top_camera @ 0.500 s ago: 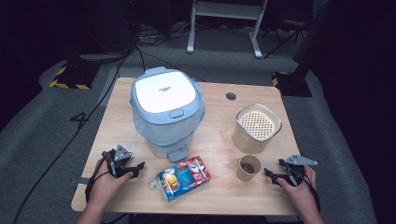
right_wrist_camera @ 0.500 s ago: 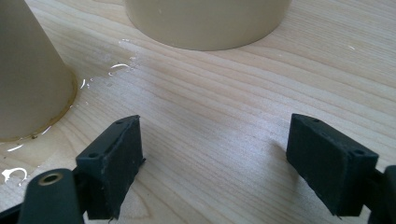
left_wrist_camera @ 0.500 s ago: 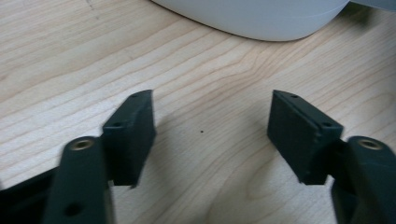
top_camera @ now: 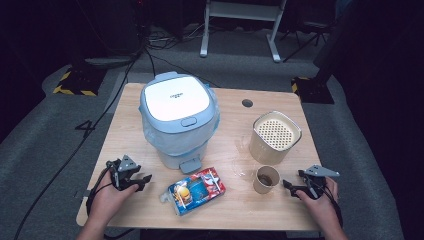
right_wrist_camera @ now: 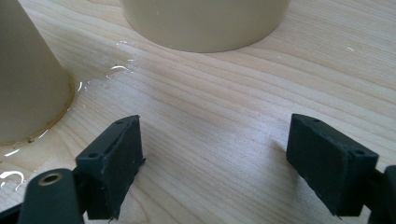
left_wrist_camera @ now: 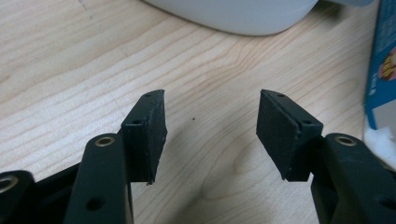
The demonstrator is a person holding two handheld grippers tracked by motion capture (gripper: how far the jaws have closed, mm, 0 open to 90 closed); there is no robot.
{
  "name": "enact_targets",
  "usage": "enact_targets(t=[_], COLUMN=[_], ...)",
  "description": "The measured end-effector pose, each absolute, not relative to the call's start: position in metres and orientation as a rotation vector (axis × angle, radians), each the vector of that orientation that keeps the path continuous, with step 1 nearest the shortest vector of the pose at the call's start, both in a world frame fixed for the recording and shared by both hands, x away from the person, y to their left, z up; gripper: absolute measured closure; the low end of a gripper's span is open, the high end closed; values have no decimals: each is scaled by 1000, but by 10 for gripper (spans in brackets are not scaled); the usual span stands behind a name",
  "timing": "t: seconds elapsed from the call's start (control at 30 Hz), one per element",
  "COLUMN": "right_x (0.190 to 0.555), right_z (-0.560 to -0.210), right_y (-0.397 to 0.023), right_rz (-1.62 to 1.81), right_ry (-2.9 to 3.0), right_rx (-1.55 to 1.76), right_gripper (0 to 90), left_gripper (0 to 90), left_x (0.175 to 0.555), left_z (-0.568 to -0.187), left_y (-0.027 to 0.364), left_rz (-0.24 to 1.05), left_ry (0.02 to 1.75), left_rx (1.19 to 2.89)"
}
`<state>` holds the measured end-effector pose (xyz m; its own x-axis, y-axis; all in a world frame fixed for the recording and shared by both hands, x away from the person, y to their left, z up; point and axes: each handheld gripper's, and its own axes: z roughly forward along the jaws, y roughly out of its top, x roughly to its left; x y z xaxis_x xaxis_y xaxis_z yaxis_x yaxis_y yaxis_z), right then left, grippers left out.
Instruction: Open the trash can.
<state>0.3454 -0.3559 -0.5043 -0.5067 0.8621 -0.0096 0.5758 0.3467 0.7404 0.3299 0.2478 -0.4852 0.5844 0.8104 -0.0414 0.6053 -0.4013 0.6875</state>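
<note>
Both grippers idle at table's near edge, start of reach. Right gripper (top_camera: 292,185) jaws apart, empty, paper cup (top_camera: 265,179) just left of it in spilled water. Left gripper (top_camera: 141,180) wide open, empty, snack packet (top_camera: 196,190) to its right. Likely next: advance right jaws around cup

The wooden table (top_camera: 150,210) stands in the middle on a grey carpet floor (top_camera: 45,165), and it has one round cable hole (top_camera: 247,103) at about 1 o'clock. At 12 o'clock a white metal frame (top_camera: 240,20) stands in a dark room. Yellow-black striped blocks (top_camera: 74,84) (hazard marking) lie at 10 o'clock, with black cables (top_camera: 150,47) nearby.
</note>
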Motion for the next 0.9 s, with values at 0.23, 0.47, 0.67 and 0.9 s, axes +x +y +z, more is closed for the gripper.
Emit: enact_targets(t=[0.23, 0.47, 0.67, 0.9], right_x=[345, 346, 346, 345], right_z=[-504, -504, -504, -504], right_y=[-356, -356, -356, -356], right_rz=[974, 974, 974, 974], right_ry=[2215, 2215, 2215, 2215], right_rx=[1261, 1259, 1259, 1259], right_gripper=[185, 185, 185, 185], left_gripper=[484, 622, 710, 841], left_x=[327, 323, 321, 320], left_z=[-463, -439, -416, -395], left_y=[245, 243, 242, 242], left_rz=[398, 367, 340, 302], left_ry=[1063, 983, 898, 821], left_rx=[2105, 2054, 2013, 2014])
